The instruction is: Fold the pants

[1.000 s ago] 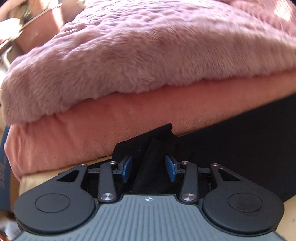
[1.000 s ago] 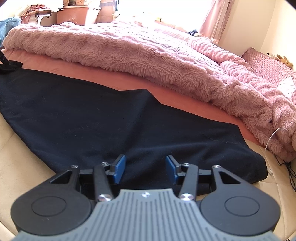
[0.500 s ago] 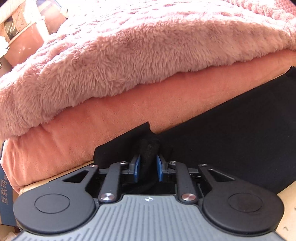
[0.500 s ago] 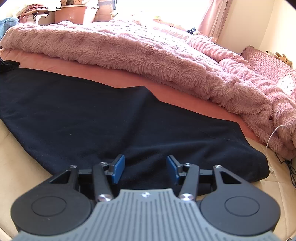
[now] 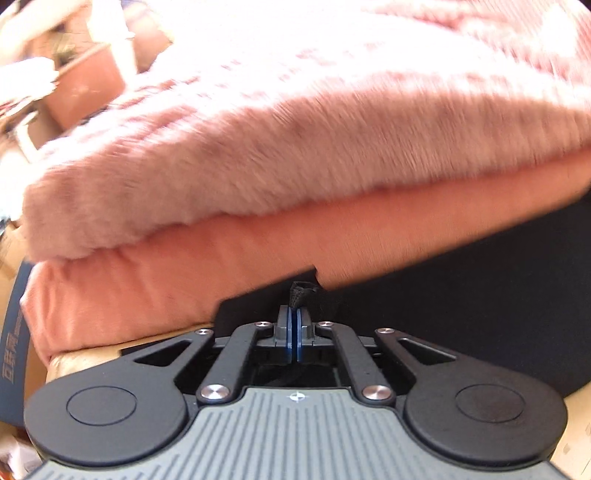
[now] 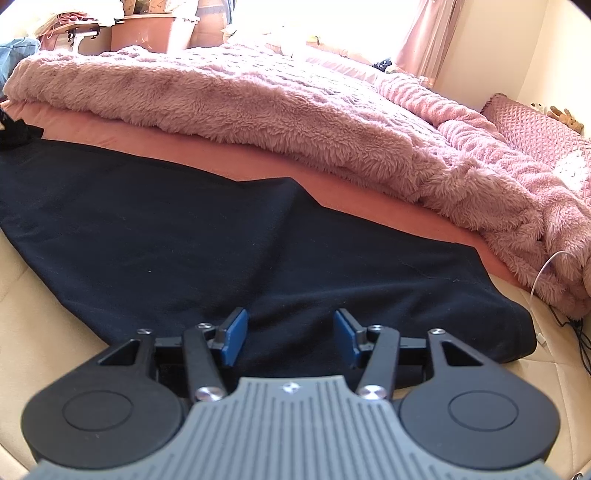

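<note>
Black pants lie spread flat on a cream bed surface, running from far left to lower right. My right gripper is open, its blue pads over the near edge of the pants, with nothing held. In the left wrist view the left gripper is shut on a pinched fold of the black pants at their end; a small tuft of fabric sticks up between the pads. That gripped end shows at the far left of the right wrist view.
A fluffy pink blanket over a salmon sheet lies just behind the pants. A white cable hangs at the right. A pink pillow sits far right. Boxes and clutter stand beyond the bed.
My left gripper has closed from open onto the fold of pants fabric and the view has shifted slightly. My right gripper has stayed open and nearly still.
</note>
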